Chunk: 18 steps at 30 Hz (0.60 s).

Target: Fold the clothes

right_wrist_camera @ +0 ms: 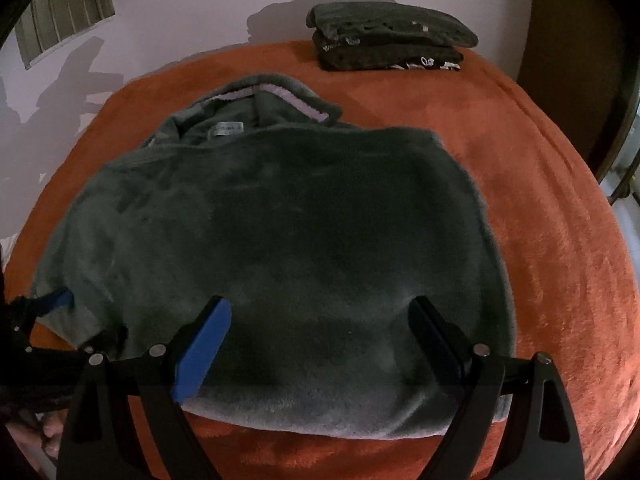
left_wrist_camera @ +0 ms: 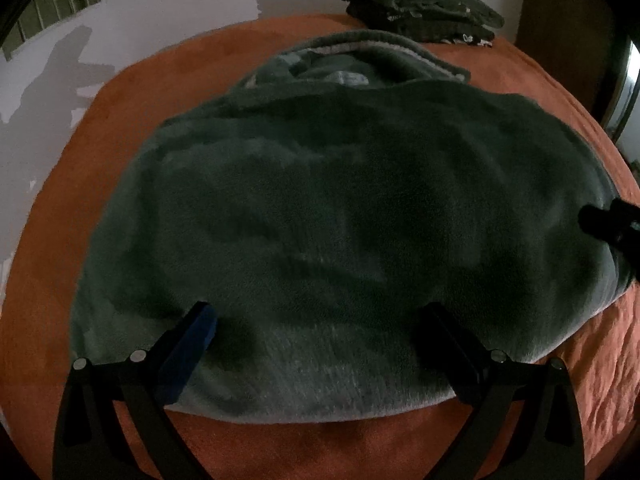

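Left gripper (left_wrist_camera: 320, 336) spread wide, nothing between fingers, tips over near edge of green fleece (left_wrist_camera: 340, 208). Right gripper (right_wrist_camera: 320, 336) likewise spread wide (blue pad visible on one finger), empty, poised over same near edge. Contact with fabric unclear in either view. Fleece lying folded on orange bedspread (right_wrist_camera: 540, 200), collar toward wall. Stack of folded clothes (right_wrist_camera: 388, 40) at far side, well apart.

The green fleece garment (left_wrist_camera: 320, 208) hides its own folded underside, and its label (right_wrist_camera: 227, 129) print is unreadably small.
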{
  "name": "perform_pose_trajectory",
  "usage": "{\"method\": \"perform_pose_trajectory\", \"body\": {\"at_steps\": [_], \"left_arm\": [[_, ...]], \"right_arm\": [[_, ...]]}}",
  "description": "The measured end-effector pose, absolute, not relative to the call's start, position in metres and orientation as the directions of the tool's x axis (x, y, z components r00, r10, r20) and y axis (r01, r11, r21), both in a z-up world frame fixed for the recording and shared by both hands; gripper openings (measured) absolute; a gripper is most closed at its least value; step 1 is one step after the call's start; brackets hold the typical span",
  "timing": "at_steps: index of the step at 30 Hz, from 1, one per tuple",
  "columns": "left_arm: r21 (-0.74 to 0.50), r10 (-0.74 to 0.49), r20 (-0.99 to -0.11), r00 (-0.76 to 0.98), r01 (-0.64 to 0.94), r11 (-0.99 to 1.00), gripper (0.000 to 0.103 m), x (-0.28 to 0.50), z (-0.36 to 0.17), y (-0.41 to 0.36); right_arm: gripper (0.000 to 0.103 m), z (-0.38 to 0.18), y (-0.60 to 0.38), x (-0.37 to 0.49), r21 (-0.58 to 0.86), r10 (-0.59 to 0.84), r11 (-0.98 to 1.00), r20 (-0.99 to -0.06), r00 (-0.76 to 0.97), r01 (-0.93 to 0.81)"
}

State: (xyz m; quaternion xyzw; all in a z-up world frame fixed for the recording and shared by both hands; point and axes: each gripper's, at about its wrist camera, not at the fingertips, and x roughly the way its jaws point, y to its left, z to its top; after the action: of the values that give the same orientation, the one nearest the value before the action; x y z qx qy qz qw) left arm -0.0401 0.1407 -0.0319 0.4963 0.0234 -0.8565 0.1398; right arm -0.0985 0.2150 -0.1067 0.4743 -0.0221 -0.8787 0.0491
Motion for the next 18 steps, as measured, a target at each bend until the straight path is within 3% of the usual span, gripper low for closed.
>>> {"method": "perform_pose_trajectory", "body": {"at_steps": [18], "left_arm": [[0.113,-0.237,-0.861,-0.450,0.284,-0.952,0.103,-0.051,-0.042,0.139]], "right_arm": [[0.090,-0.133,0.224,-0.131,0.083,-0.062,-0.996,-0.866,-0.497,-0.021]]}}
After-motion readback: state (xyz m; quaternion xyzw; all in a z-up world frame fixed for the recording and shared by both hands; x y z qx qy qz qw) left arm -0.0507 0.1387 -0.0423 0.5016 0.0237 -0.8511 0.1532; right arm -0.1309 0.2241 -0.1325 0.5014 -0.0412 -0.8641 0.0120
